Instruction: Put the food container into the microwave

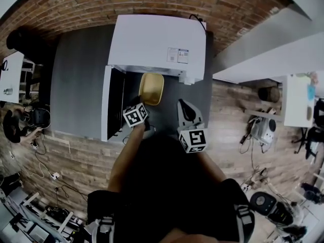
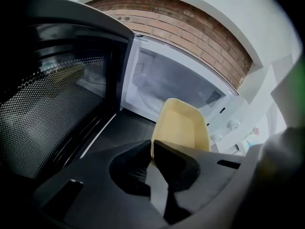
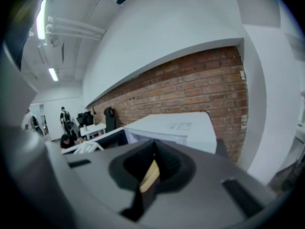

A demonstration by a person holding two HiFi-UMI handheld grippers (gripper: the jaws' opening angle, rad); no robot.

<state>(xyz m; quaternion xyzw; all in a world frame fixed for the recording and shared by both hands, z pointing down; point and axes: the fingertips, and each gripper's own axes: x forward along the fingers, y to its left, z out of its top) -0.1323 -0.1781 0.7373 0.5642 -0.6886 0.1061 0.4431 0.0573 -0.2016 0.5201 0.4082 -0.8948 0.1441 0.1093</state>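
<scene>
While the left gripper [image 2: 152, 146] pinches the rim of the rounded yellow food container [image 2: 183, 125], the right gripper [image 3: 152, 151] sits clenched

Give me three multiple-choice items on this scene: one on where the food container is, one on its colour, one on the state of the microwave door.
1. Where is the food container relative to the microwave?
A. on top of it
B. at its open front
C. behind it

2. What colour is the food container?
A. yellow
B. red
C. blue

3. The microwave door is:
A. shut
B. taken off
C. swung open

Key:
1 B, the left gripper holds it by the rim just before the cavity.
2 A, it shows pale yellow in the head view and the left gripper view.
3 C, the door stands out at the microwave's left in the head view.
</scene>
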